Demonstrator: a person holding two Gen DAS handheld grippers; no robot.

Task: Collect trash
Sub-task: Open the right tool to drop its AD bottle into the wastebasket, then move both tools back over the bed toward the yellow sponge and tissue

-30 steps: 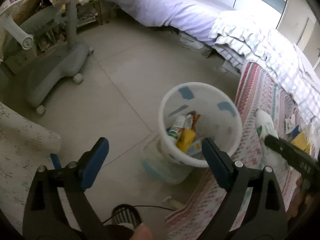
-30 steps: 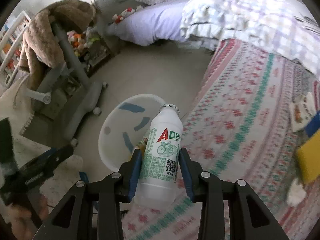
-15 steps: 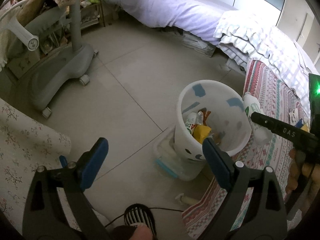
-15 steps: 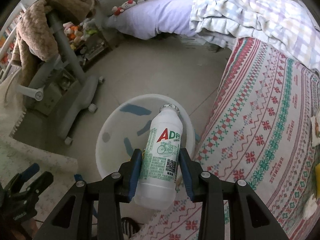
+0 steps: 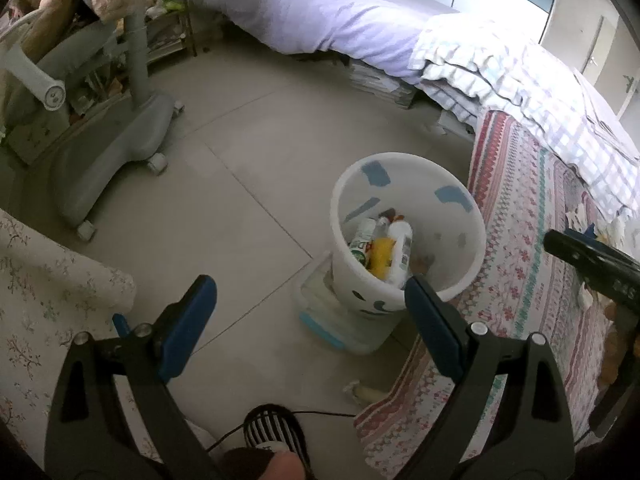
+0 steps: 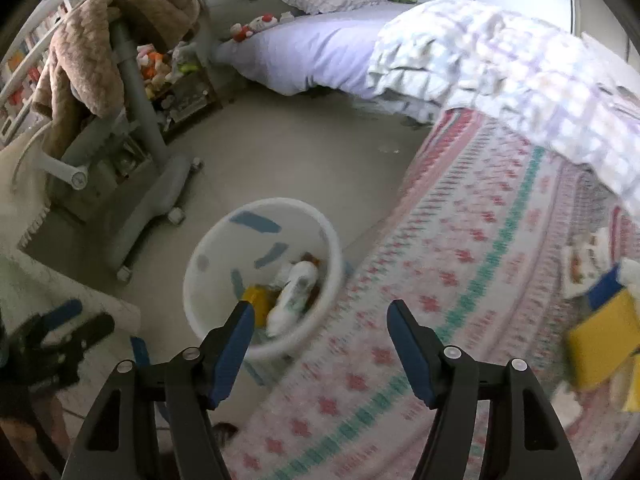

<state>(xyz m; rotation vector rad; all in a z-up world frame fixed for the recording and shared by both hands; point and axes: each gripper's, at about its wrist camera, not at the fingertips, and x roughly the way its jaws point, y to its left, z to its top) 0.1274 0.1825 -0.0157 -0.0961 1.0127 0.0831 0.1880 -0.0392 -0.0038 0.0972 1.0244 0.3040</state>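
In the left wrist view, the left gripper (image 5: 308, 304) is held with its fingers wide apart and nothing between them. At about one o'clock a white bin (image 5: 472, 236) is seen on the floor beside a patterned bedspread (image 5: 532, 264), with a white bottle (image 5: 400, 256) lying inside among other trash. In the right wrist view, the right gripper (image 6: 320, 336) is likewise spread and empty; the bin (image 6: 200, 284) and bottle (image 6: 294, 294) are seen at eleven o'clock, and a yellow packet (image 6: 604, 344) lies on the bedspread at three o'clock.
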